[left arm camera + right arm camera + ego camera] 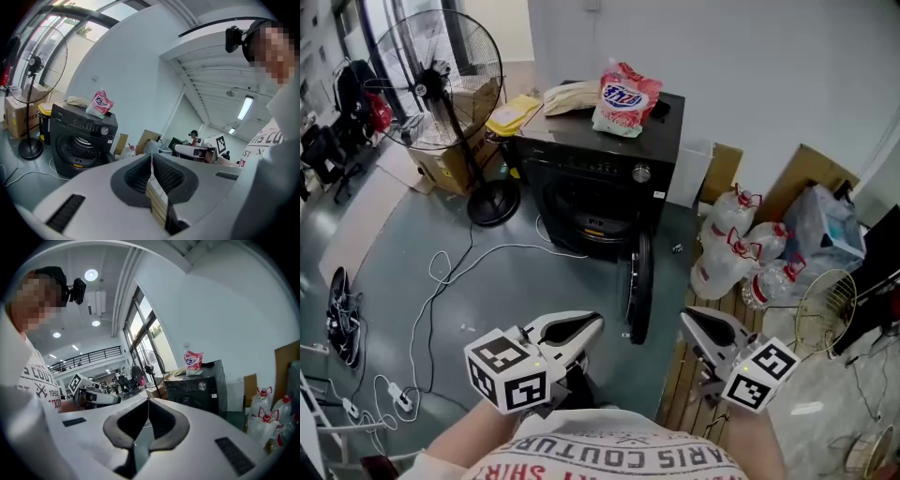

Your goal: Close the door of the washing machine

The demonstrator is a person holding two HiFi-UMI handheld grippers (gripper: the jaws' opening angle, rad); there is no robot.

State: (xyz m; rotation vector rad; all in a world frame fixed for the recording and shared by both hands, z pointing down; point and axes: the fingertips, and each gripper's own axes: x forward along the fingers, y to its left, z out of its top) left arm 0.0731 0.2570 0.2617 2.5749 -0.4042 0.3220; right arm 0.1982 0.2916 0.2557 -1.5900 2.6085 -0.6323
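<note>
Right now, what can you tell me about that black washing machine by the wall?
The washing machine is a black front loader that stands on the grey floor against a white wall. Its round door is swung wide open at the right of the head view, seen almost edge on, so the drum opening is uncovered. A silver knob sits on the control strip. On the flat top lie a pink and white bag and a cream bundle.

Open floor (520, 286) reaches the washing machine (600, 178) left of its swung-out door (639, 281), with a fan (441, 84) and cable (441, 267) farther left, water bottles (727, 246) right.
</note>
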